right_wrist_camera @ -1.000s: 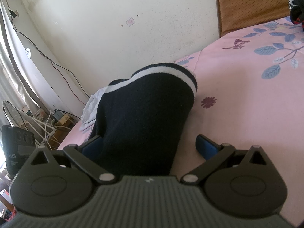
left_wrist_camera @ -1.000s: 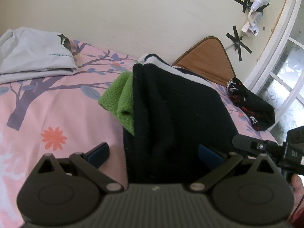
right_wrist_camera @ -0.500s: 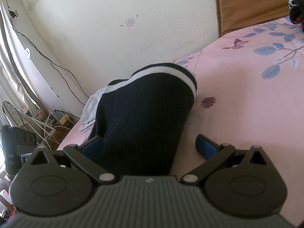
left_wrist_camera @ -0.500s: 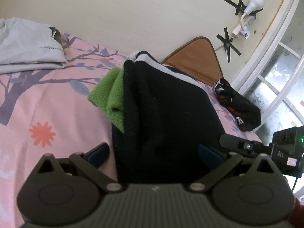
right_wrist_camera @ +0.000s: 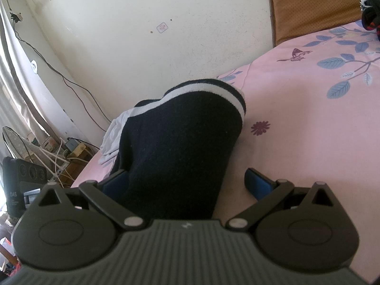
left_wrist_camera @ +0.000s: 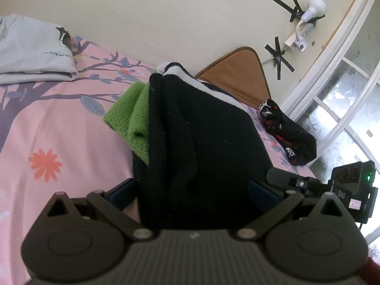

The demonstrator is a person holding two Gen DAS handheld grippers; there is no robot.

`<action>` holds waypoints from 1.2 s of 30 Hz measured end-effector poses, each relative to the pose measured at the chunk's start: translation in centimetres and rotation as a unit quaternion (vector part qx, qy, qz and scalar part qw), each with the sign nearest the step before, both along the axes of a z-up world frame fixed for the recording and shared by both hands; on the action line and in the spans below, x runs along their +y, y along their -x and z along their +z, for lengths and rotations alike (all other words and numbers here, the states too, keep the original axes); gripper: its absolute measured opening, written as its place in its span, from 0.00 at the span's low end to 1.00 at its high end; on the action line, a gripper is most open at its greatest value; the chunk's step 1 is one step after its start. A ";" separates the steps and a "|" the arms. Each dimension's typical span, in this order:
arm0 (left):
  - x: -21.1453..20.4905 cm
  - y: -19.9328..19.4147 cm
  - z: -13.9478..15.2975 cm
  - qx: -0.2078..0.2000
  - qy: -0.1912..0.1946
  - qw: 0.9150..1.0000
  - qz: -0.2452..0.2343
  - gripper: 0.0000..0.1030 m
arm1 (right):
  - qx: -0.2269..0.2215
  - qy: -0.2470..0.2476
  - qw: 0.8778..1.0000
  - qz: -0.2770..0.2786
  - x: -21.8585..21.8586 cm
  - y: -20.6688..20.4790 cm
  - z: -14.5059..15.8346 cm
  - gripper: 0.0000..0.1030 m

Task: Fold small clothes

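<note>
**Dark knit piece held between two open tongs, fold not yet closed**

The black knit garment with a white stripe [left_wrist_camera: 204, 147] lies on the pink flowered bed [left_wrist_camera: 59, 123], and it rises into the gap of both tools. The left tongs [left_wrist_camera: 192, 191] stand apart, with the dark cloth filling the space between the blue pads; I cannot tell whether the pads press on it. The right tongs [right_wrist_camera: 187, 181] are also apart: the cloth touches the left pad, while the right pad is clear of it, over bare sheet. A green knit piece [left_wrist_camera: 128, 118] shows from under the black one on its left side.

My judgement is that the step in hand is the taking of one edge before a fold. The next move calls for both tongs to close on the same layer, then to carry it over evenly, so the green piece does not slip out.

For writing: a folded grey shirt [left_wrist_camera: 30, 54] by the wall carries teal letters, of which only "ENSIO" is readable. The black box on the right tool [left_wrist_camera: 351, 190] shows "DAS". A patterned dark sock [left_wrist_camera: 289, 135] lies well apart.
</note>
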State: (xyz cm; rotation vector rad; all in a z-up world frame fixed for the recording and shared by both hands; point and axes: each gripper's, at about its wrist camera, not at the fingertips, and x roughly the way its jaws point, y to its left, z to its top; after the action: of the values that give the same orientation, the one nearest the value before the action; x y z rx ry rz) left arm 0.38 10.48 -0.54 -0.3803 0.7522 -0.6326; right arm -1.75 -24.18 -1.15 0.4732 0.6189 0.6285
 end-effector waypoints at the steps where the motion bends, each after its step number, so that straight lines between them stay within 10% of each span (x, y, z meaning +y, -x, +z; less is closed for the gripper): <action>1: 0.0 0.0 0.0 0.000 0.002 1.000 0.000 1.00 | 0.000 0.000 1.000 0.000 0.0 0.0 0.0 1.00; 18: 2.0 -4.1 0.2 0.069 0.046 0.996 0.009 1.00 | 0.052 -0.005 0.998 0.043 1.8 -3.6 0.6 0.97; 23: -0.9 -4.3 0.3 0.041 0.014 0.999 -0.004 0.99 | 0.048 0.047 0.997 0.036 3.2 -4.0 1.3 0.70; 26: -1.1 -4.4 0.3 0.041 0.010 0.999 0.013 0.79 | 0.042 0.045 0.997 0.036 2.7 -3.9 1.7 0.55; 30: -0.8 -5.3 0.2 0.077 0.063 0.995 0.022 0.61 | 0.002 0.059 0.997 0.049 2.9 -3.3 3.5 0.44; 36: -7.8 -7.7 4.9 0.041 0.059 0.997 -0.038 0.62 | -0.066 0.080 0.994 0.030 0.3 -3.1 7.4 0.41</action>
State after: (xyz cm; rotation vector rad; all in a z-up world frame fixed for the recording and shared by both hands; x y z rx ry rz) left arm 8.13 2.70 4.33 -0.4898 0.8130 -0.7389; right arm 1.37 -23.89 6.27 0.2616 0.5552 0.6552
